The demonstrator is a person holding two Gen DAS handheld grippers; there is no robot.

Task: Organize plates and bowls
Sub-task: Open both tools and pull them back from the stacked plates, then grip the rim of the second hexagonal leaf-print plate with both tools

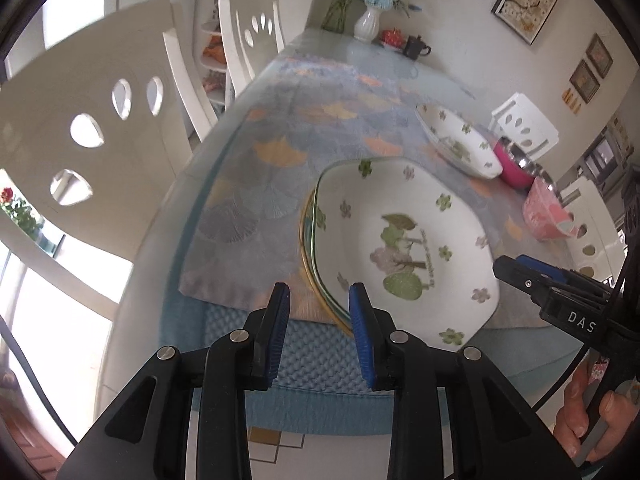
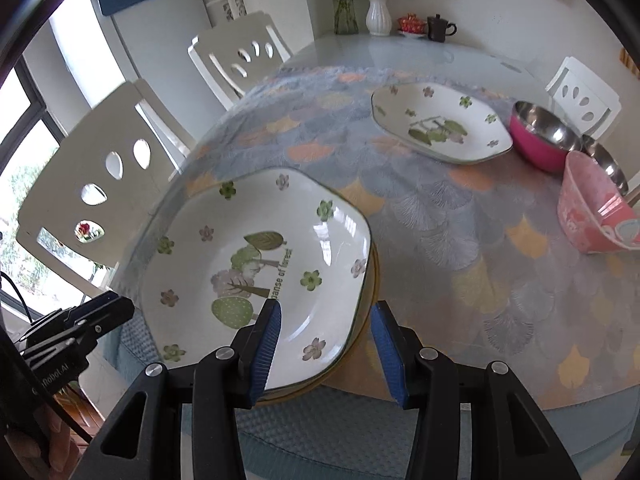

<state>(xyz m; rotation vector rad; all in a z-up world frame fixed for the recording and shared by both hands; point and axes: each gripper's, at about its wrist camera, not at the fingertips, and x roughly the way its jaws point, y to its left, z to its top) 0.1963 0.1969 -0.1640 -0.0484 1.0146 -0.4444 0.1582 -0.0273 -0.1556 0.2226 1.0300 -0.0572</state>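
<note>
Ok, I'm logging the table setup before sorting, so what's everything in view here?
near floral plate: 1, white with green flowers, near table edge, stacked on a gold-rimmed plate
far floral plate: 1, white, mid-table
steel bowls: 2, the nearer pink outside, right of the far plate
pink bowl: 1, tilted, right edge
vase: 1, white with flowers, far end
red dish: 1, beside the vase
dark cup: 1, beside it
chairs: white, around the table
tablecloth: 1, blue-grey with leaves
left tool: black, blue pads, empty
right tool: same, straddling the near plate's rim, not gripping
</note>
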